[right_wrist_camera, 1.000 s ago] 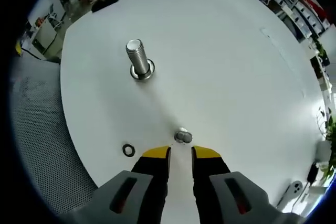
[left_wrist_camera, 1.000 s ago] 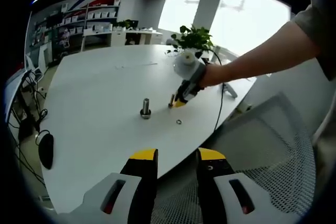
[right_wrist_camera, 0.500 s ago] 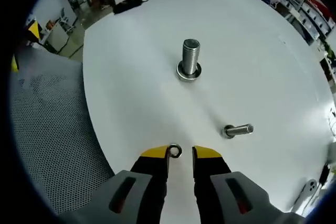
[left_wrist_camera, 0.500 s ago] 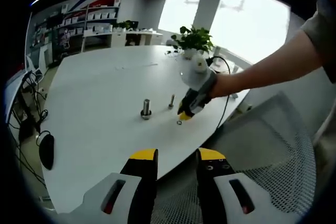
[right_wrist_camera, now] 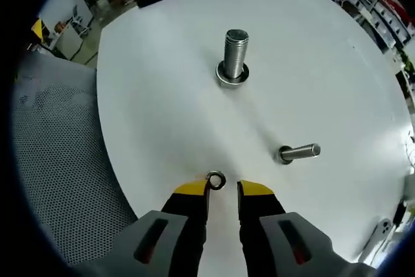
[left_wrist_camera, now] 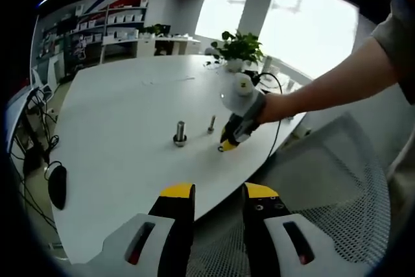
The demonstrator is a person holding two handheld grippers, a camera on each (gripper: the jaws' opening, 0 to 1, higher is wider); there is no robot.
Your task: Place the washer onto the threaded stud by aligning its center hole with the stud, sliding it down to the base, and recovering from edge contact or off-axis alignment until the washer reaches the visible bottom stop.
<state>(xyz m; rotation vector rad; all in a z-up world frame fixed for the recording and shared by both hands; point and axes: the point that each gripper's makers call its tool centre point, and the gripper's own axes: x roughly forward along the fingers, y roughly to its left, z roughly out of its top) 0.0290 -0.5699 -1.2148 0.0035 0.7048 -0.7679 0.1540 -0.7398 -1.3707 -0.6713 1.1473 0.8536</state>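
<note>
Right claw: yellow-tipped jaws parted, nothing gripped. The washer is seen lying flat on the white table, just ahead of the jaw tips and roughly in line with the gap; contact with the tips cannot be confirmed. Past it, a small bolt is seen off to the right, and the large threaded stud is stood upright on its base further out, well apart from the washer. Mesh chair fabric is seen beyond the table edge.

Left claw: jaws apart, empty, held off the table over a mesh chair. From there the right claw is seen tip-down at the table near its edge, with stud and small bolt close by. A potted plant is noted at the far side.
</note>
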